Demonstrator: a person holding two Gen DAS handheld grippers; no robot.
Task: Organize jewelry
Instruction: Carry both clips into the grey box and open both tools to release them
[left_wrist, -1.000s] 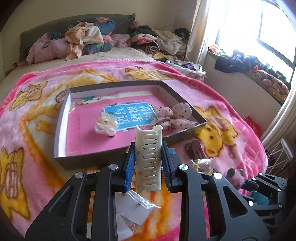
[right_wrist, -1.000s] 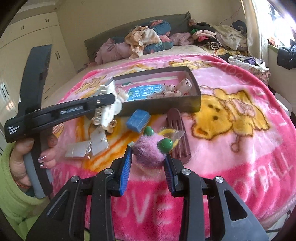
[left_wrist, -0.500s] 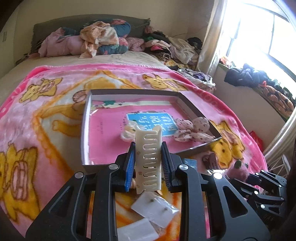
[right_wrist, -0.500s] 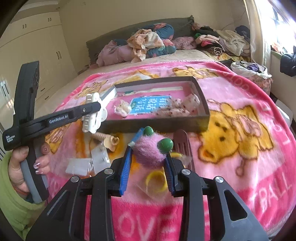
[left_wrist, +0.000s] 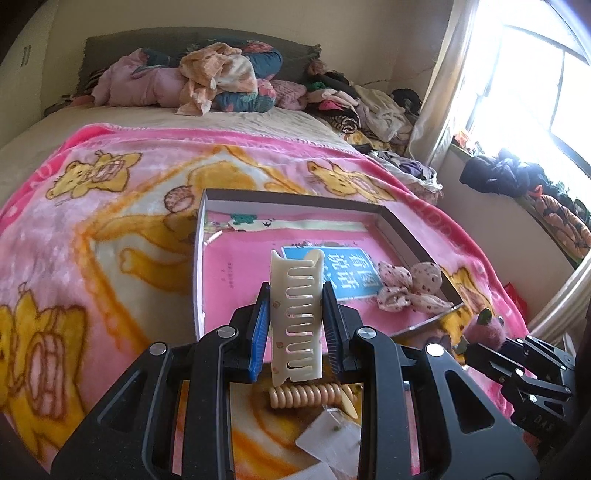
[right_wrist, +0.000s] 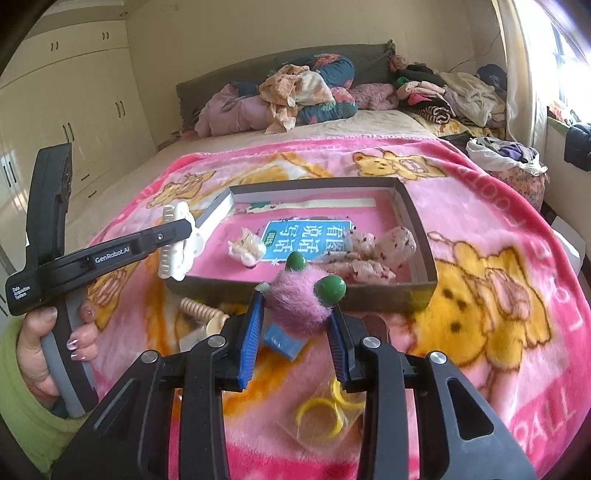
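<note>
Here, the left gripper (left_wrist: 297, 325) pinches a cream plastic claw hair clip (left_wrist: 296, 317) upright between its blue pads, raised by the near left corner of the shallow dark cardboard box (right_wrist: 410, 291) on the pink bear-print blanket (right_wrist: 480, 288). In the box lie a translucent bow clip (right_wrist: 246, 248) and a spotted pink fabric scrunchie (right_wrist: 373, 254). Right gripper (right_wrist: 297, 326) squeezes a fuzzy pink pom-pom hair tie with green balls (right_wrist: 301, 304), held before the box's near wall.

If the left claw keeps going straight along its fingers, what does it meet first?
Probably the tray's pink floor, near the blue label. The left claw holds a cream hair clip angled down over the near wall; depth is uncertain.
</note>
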